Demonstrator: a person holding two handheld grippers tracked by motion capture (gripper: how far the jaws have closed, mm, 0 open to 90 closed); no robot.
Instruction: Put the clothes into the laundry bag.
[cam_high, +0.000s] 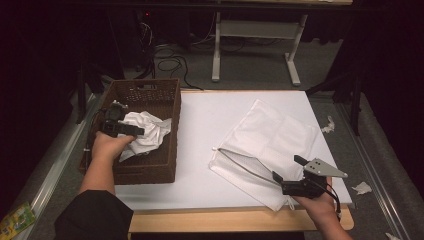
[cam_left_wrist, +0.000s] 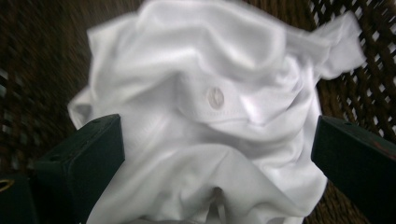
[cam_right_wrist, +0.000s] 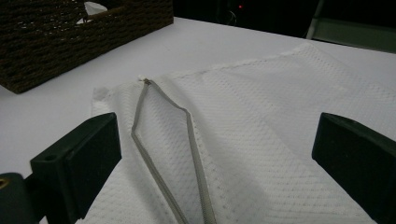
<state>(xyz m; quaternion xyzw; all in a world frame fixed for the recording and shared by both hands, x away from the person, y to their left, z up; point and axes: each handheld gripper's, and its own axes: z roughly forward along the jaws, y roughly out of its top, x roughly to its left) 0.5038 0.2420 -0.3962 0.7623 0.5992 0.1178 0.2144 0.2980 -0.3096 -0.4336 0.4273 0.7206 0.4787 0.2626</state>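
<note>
From above I look forward and down over the table (cam_high: 210, 130). My left camera hangs close inside the basket (cam_high: 150, 95); my right skims low toward it.

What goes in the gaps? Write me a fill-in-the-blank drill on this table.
1. The crumpled white shirt lies in the woven ____.
2. The left gripper hangs over the shirt with its jaws ____.
3. The mesh bag lies flat with its zipper ____.
4. The right gripper is at the bag's ____ edge.

Missing words: basket; open; open; near
</note>
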